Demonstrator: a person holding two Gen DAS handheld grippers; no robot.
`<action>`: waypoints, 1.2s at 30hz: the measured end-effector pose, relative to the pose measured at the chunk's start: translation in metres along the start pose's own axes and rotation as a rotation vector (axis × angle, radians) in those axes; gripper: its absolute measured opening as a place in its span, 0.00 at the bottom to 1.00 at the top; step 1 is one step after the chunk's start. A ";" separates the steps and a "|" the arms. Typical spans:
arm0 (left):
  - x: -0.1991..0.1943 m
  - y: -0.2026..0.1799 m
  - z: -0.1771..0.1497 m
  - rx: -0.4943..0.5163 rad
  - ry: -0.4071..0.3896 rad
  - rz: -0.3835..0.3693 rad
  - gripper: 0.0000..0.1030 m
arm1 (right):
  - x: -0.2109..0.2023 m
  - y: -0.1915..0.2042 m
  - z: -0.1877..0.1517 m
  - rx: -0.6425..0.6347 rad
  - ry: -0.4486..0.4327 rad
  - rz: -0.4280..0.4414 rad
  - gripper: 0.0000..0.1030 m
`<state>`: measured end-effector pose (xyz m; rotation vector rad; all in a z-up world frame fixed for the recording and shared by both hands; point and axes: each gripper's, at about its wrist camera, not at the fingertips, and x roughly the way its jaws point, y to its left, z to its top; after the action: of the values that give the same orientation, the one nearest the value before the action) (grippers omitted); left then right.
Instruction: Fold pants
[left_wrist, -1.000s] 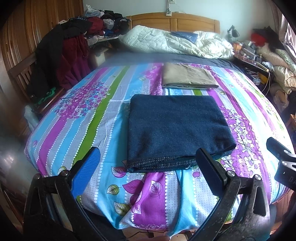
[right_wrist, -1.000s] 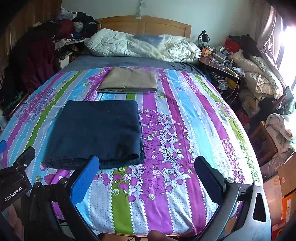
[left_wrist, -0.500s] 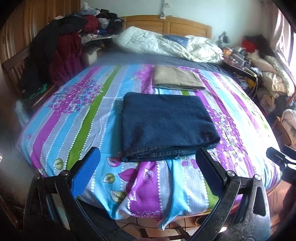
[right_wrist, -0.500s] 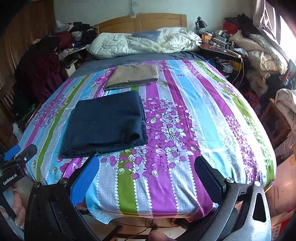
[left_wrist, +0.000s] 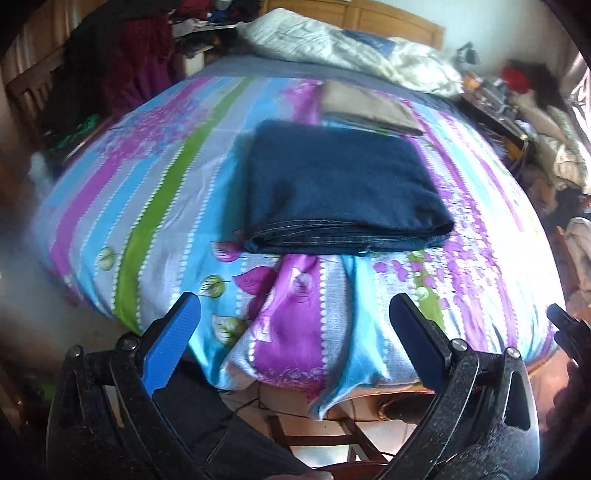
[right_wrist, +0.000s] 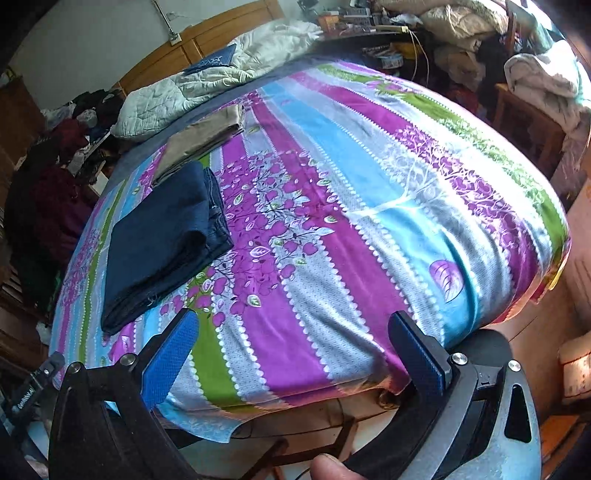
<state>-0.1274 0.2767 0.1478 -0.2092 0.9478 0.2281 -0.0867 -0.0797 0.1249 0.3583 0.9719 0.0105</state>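
Dark jeans (left_wrist: 340, 184) lay folded flat on the striped bedspread (left_wrist: 155, 206), near its foot edge, khaki pants (left_wrist: 365, 107) just beyond. Left gripper (left_wrist: 295, 332) and right gripper (right_wrist: 295, 347) hung off the bed, fingers spread, empty. Fold looked finished; next likely nothing, or fresh pants.

The folded jeans (left_wrist: 340, 184) in the middle of my left view are a deep navy, with pale stitching lines along the near folded edge. Behind them, toward the upper middle of the frame, the second folded pair of pants (left_wrist: 365, 107) is plain khaki tan. The bedsheet (right_wrist: 332, 229) under both runs in long stripes of purple, sky blue, grey-white and lime green, edged with rows of white dots and printed with purple flowers and pale leaves. The quilt (left_wrist: 332, 40) at the top is cream white. My left gripper (left_wrist: 295, 328) and my right gripper (right_wrist: 293, 339) are black, each with blue textured pads.
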 end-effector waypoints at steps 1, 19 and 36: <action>0.000 -0.001 0.000 -0.004 0.000 0.002 1.00 | -0.001 0.006 0.002 -0.009 -0.010 0.004 1.00; -0.012 -0.027 0.073 0.053 -0.171 -0.024 1.00 | -0.029 0.167 0.076 -0.394 -0.201 -0.030 1.00; 0.022 -0.027 0.071 0.100 -0.068 0.147 1.00 | 0.016 0.218 0.040 -0.570 -0.149 -0.178 1.00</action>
<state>-0.0524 0.2723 0.1723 -0.0398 0.9058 0.3204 -0.0125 0.1165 0.1980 -0.2495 0.8092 0.0954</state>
